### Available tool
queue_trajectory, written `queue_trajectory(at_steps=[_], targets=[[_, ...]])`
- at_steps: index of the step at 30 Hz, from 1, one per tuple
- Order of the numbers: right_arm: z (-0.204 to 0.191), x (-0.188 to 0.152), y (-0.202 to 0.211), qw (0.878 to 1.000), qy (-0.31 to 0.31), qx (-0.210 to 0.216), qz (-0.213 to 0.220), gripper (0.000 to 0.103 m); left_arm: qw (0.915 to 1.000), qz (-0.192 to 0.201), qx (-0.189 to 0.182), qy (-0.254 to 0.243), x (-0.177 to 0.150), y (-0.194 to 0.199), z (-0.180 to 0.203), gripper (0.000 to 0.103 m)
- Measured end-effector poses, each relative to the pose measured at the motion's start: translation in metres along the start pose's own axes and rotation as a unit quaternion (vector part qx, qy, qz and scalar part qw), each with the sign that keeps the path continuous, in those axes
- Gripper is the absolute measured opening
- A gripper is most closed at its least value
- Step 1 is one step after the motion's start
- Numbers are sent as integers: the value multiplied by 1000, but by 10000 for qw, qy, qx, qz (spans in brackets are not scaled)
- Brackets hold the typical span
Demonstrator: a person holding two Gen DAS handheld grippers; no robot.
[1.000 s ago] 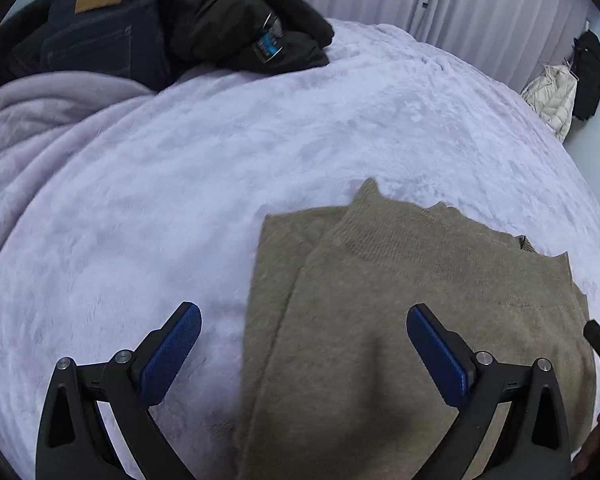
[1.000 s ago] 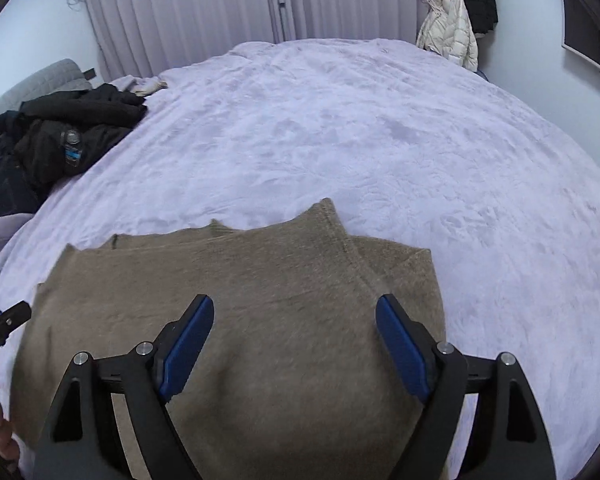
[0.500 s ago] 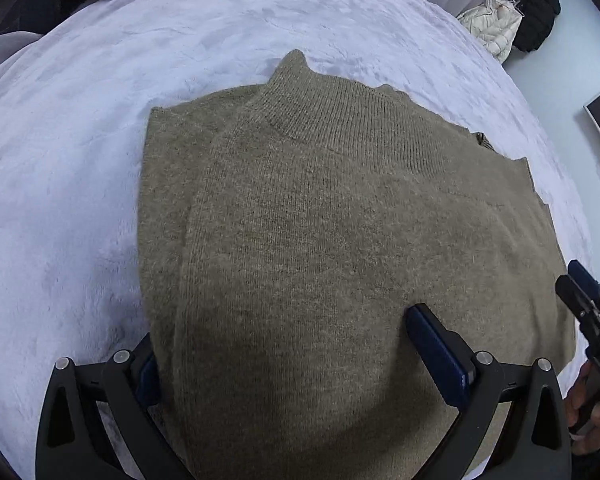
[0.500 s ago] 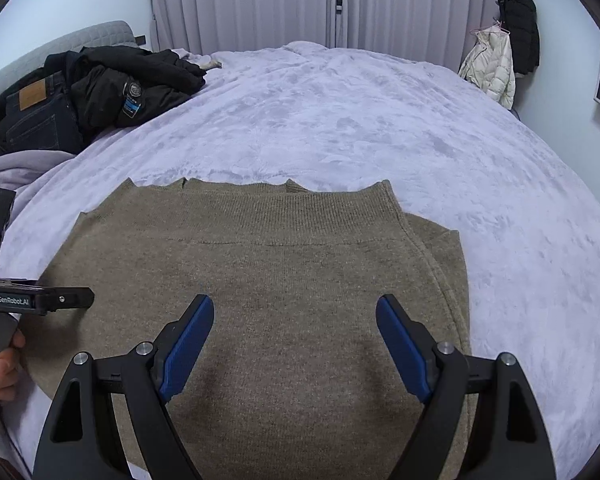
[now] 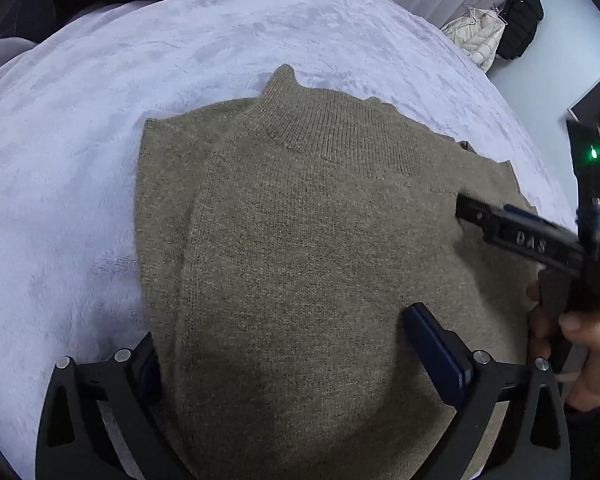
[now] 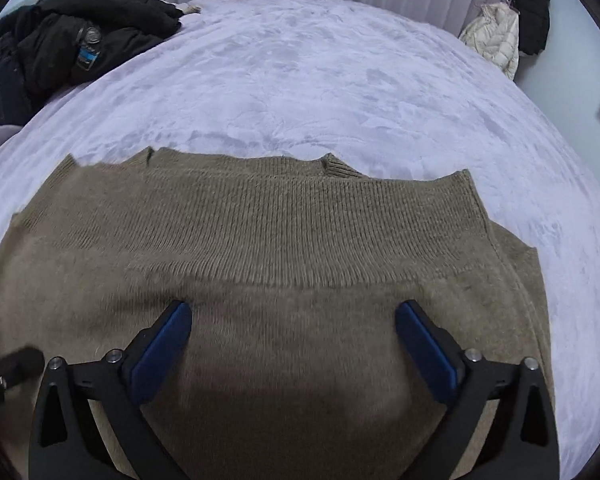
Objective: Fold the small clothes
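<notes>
Folded brown sweater (image 5: 320,264) flat on lilac bedspread (image 5: 80,128), left gripper (image 5: 288,356) angled down over its near edge, jaws wide, nothing pinched, right gripper (image 6: 292,344) at three o'clock, jaws just opening, hovering above knit, dark clothes (image 6: 80,36) at eleven o'clock

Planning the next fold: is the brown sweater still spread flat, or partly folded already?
Partly folded. The brown sweater lies in stacked layers on the bed, a lower layer sticking out along its side.
</notes>
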State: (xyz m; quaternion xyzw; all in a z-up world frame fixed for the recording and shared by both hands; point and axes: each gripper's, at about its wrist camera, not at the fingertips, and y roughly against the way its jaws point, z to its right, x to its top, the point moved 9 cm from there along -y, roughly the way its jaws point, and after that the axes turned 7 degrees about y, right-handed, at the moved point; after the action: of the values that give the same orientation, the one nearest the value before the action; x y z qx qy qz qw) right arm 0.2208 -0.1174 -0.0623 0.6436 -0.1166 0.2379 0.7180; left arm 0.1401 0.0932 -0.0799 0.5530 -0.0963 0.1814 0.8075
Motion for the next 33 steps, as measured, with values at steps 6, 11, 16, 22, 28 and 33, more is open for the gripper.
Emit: queue_trajectory(at_steps=[6,11,16,22,28,33], targets=[[-5,27,-27,9995,128,32,-282,103,10000,-27,-39,65,2,-4,0,102],[-3,12,-5,9990,167,44,-414,103,10000,-7,-7,66,2,-4,3,102],[-10,-52,44,9994,351,58,-9,103,10000,-41,-13,61,2,-5,3,102],[-9,-122,88,9976,473,-108,494,103,9979,-155,-558,305,-1,15,-6,102],[-10,-139,87,9977,375,-80,559,103,9962,-175,-723,463,-12,35,-29,102],[-1,-115,109,9952,364,8,909,103,9981,-277,-443,313,-7,17,-20,102]])
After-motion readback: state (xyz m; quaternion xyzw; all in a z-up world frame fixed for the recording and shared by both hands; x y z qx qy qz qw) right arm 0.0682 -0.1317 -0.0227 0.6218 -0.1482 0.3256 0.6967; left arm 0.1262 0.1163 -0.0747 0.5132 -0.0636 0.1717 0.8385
